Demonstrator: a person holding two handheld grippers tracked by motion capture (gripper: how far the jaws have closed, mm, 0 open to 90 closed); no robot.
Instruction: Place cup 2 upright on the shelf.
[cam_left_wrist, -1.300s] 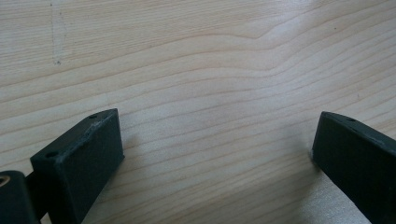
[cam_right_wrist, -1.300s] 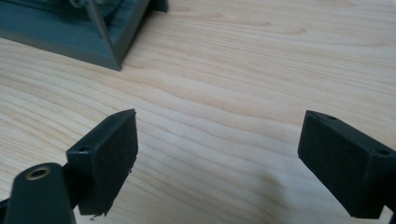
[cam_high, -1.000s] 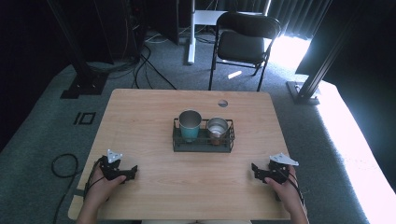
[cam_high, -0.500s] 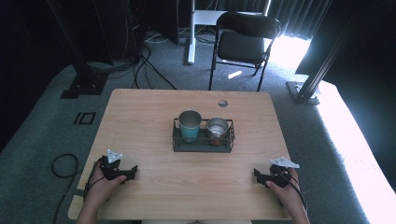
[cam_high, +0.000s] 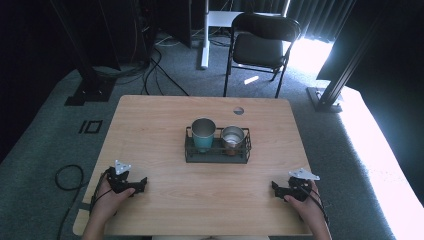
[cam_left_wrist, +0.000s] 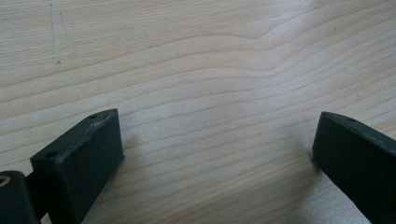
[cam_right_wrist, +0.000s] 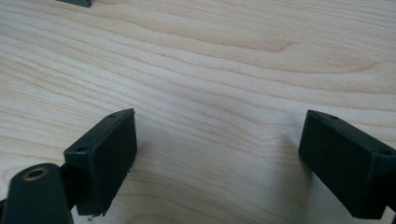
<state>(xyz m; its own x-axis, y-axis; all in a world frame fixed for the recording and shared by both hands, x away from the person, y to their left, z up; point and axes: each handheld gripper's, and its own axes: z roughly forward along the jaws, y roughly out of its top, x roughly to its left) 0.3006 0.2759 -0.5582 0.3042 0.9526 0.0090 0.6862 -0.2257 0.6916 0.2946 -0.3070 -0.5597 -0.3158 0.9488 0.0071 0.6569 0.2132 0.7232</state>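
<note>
Cups sit side by side in a dark wire rack (cam_high: 189, 150) at the middle of the table (cam_high: 150, 120): a teal cup (cam_high: 203, 135) on the left, taller, and a smaller steel cup (cam_high: 232, 137) on the right, both upright. The rack lies well apart from both grippers, farther from the person than either, and roughly midway between them.

The left gripper (cam_high: 141, 183) rests near the near left corner of the table, held in the person's left hand (cam_high: 107, 197), its tips pointing right toward the table's middle. In the left gripper view its two black jaws stand wide apart over bare wood, with nothing between them.

The right gripper (cam_high: 274, 187) rests near the near right corner in the right hand (cam_high: 302, 200), its tips pointing left. In the right gripper view its jaws are likewise spread wide over bare wood grain and grip nothing; a dark sliver at the top left edge is too small to identify.

A round hole (cam_high: 238, 110) marks the tabletop beyond the rack, and a black chair (cam_high: 262, 47) stands on the floor past the far edge.
</note>
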